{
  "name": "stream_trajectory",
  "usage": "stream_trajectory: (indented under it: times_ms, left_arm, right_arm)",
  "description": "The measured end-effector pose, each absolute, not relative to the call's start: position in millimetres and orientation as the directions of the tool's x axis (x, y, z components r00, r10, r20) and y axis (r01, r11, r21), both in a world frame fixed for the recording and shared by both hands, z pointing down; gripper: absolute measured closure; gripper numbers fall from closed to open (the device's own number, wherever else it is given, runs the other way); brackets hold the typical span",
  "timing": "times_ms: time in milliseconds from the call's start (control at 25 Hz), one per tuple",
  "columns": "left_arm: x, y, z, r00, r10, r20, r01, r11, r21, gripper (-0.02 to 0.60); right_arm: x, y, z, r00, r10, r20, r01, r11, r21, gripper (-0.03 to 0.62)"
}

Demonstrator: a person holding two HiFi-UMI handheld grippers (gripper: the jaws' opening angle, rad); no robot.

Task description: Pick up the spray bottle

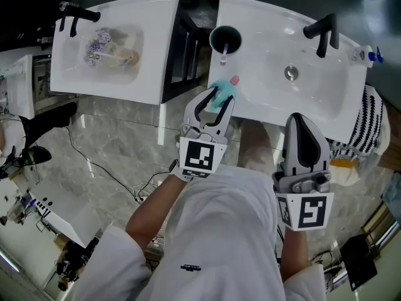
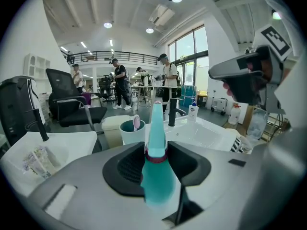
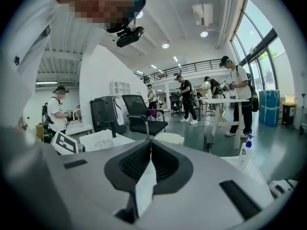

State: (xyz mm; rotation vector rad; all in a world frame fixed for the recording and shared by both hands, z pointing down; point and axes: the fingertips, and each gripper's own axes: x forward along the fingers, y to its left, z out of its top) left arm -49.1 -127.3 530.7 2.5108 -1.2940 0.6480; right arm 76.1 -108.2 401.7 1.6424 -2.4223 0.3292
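One cup (image 2: 127, 134) just behind spray bottle (image 2: 156, 128); faucet (image 1: 322, 33) farther right.

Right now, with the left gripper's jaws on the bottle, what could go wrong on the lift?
The left gripper grips the bottle at its narrow, tapering neck, so it may slip or swing. It sits near the sink's front edge; a slip could send it off. The cup behind could get knocked.

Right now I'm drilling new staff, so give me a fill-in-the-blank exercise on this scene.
1. The left tongs grip a ___ bottle.
2. The right tongs are shut, holding ___.
3. The faucet on the sink is ___.
Missing words: teal; nothing; black.
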Motion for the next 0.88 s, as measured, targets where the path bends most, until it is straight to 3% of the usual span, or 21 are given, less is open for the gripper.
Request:
stream_trajectory:
  times_ms: [880]
  left_arm:
    - [-64,-130,403,0.537,-0.765,0.356,-0.825,-0.563,0.035,0.434]
  right_arm:
    - [112,-104,349,-0.208,-0.956,0.208,-0.978,0.202,-0.052,0.589]
